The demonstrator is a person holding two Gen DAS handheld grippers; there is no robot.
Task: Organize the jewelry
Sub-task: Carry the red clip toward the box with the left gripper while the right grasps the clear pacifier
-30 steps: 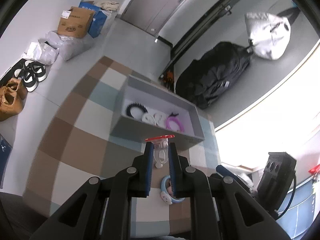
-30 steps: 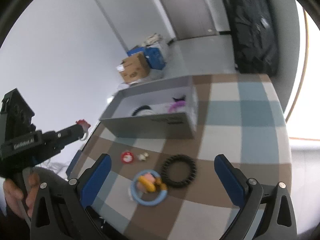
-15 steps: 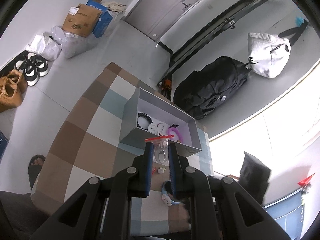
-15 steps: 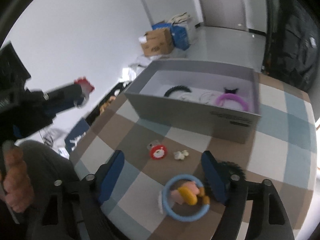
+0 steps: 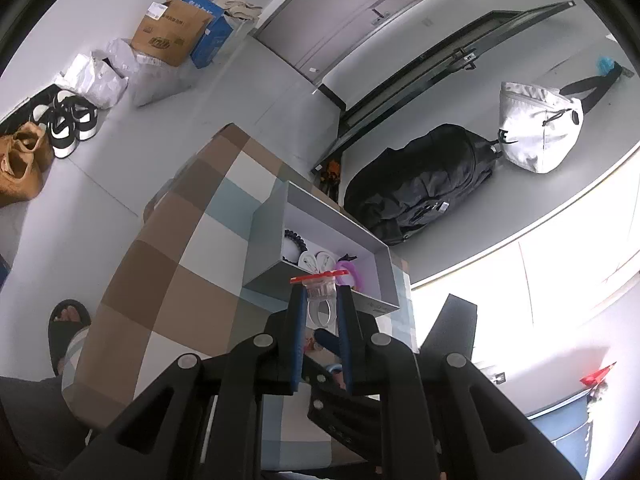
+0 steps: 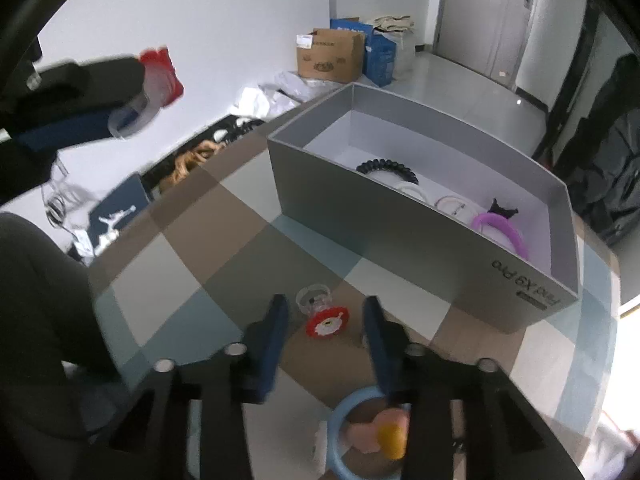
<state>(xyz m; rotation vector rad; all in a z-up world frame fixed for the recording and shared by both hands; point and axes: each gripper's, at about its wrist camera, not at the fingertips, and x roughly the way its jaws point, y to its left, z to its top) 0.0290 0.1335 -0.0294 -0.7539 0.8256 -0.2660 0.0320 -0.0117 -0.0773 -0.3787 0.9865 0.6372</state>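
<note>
My left gripper (image 5: 320,292) is shut on a clear ring with a red top (image 5: 319,303), held high above the table; it also shows in the right wrist view (image 6: 154,80). The grey box (image 6: 420,236) holds a black bracelet (image 6: 386,168), white rings (image 6: 452,202) and a purple bracelet (image 6: 500,232). My right gripper (image 6: 326,316) is open, low over the checked table, straddling a second clear ring with a red face (image 6: 326,320). A blue ring with a pink and yellow charm (image 6: 372,436) lies under its right finger.
The checked table (image 6: 224,240) ends at the left near my leg. The box (image 5: 320,248) sits at the table's far side. On the floor beyond are cardboard boxes (image 5: 172,32), shoes (image 5: 68,120) and a black bag (image 5: 424,180).
My right gripper dropped lower, moved forward and narrowed around the red-faced ring. My left gripper rose higher, still holding its ring.
</note>
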